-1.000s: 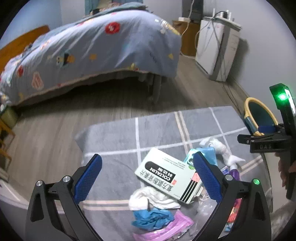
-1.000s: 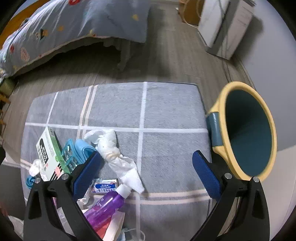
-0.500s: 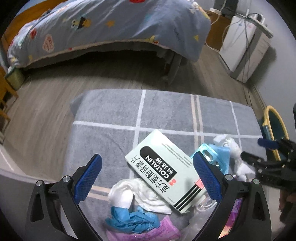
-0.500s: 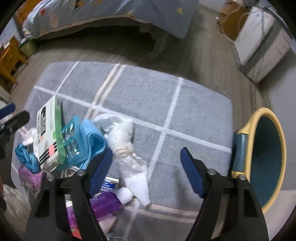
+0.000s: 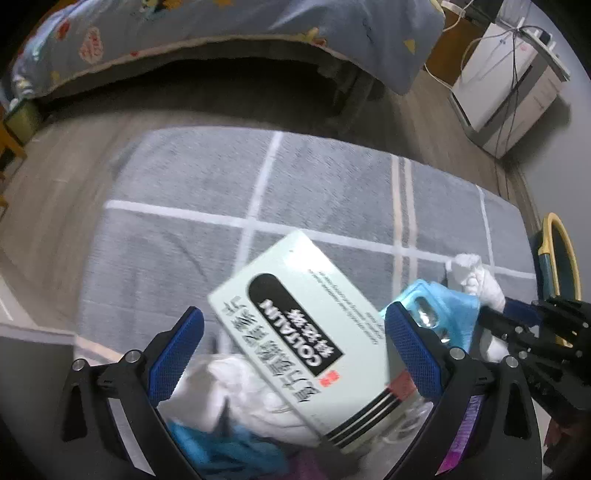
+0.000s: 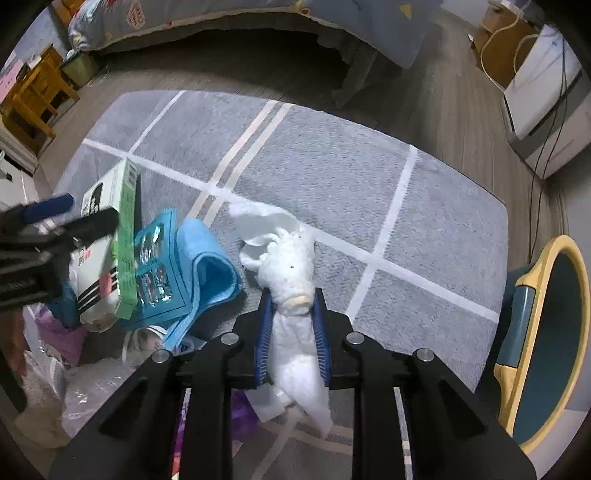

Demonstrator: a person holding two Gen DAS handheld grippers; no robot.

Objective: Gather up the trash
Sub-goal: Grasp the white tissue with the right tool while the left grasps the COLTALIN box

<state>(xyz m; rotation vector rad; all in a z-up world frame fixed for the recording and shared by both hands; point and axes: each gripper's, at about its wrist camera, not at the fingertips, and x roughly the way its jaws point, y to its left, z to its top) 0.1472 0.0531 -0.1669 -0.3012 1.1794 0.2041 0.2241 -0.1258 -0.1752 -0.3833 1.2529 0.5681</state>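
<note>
A crumpled white tissue (image 6: 284,258) lies on the grey rug (image 6: 332,166). My right gripper (image 6: 292,295) points down at it, its jaws closing, both blue pads pressing the tissue's middle. To the left lies a pile of trash: a white and green medicine box (image 5: 306,332), a teal blister pack (image 6: 155,273), a blue cloth (image 6: 207,266) and white wads (image 5: 236,387). My left gripper (image 5: 293,314) hangs open just above the box, one finger on each side, not touching it. A yellow-rimmed teal bin (image 6: 546,332) stands at the rug's right end.
A bed (image 5: 221,29) with a blue patterned cover runs along the far side. A white appliance (image 5: 509,85) with cables stands at the back right. Yellow wooden furniture (image 6: 33,92) sits at the far left. Clear plastic bags (image 6: 92,387) and a purple bottle (image 6: 240,406) lie near the pile.
Both grippers have come down toward the rug. The right gripper's jaws went from wide open to closed around the white tissue. The left gripper stayed open and neared the box.
</note>
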